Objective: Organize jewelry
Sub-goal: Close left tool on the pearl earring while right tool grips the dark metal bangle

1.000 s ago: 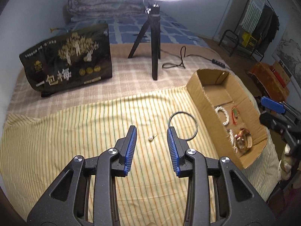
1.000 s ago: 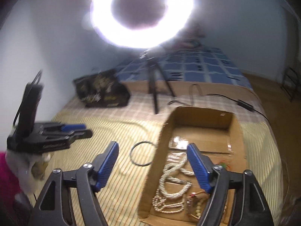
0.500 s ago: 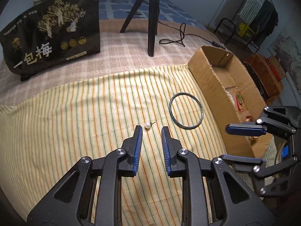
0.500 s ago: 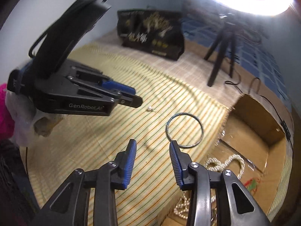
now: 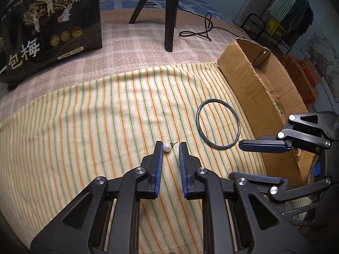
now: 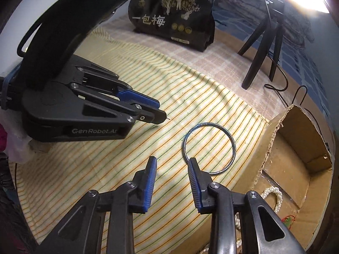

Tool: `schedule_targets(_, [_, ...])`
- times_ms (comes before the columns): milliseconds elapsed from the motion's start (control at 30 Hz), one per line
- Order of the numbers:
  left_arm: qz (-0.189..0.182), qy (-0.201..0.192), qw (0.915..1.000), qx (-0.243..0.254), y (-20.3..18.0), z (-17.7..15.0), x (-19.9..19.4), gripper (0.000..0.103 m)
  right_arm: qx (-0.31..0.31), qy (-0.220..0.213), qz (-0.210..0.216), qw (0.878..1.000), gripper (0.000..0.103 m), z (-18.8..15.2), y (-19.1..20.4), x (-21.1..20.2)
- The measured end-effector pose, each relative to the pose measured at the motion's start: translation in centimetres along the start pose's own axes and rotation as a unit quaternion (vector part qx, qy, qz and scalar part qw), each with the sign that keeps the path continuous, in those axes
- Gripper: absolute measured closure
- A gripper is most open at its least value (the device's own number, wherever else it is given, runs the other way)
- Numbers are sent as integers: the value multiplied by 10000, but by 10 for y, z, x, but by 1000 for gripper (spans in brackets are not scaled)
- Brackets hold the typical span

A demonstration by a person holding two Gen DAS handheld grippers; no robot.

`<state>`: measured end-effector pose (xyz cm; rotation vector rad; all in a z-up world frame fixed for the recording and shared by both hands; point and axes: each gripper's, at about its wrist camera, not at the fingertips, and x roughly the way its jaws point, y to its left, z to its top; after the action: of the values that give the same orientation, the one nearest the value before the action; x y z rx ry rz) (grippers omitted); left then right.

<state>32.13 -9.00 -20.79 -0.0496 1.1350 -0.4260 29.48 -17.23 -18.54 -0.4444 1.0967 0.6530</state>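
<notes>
A: Left wrist view?
B: Left gripper [image 5: 171,146] closing around the pearl earring [image 5: 167,148] on the striped cloth [image 5: 84,127], not yet clamped.
A: Right wrist view?
B: Right gripper [image 6: 172,163] closing, released, one finger at the bangle [image 6: 209,149]; pearl strands [image 6: 273,194] already lie in the cardboard box [image 6: 296,169].

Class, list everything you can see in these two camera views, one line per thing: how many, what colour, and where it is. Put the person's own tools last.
Pearl earring: one, white, on the striped cloth between the left gripper's fingertips.
Bangle: one, bluish metal, flat on the striped cloth beside the box.
Cardboard box: one, brown, open, at the cloth's edge.
Pearl necklace: white, inside the box; count unclear.
Striped cloth: one, yellow with green and orange lines, over the bed.
Bag: one, black with gold trees, behind the cloth.
Tripod: one, black, behind the cloth.
Cable: one, black, near the tripod.
Left gripper: black with blue pads, closing around the earring.
Right gripper: black with blue pads, closing at the bangle's near rim.
</notes>
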Motion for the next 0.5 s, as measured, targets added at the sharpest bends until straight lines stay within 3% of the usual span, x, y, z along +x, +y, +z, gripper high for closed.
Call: schedule_targets(500, [155, -8, 9999, 47, 5, -1, 9, 96, -235, 520, -296, 9979, 74, 15, 1, 18])
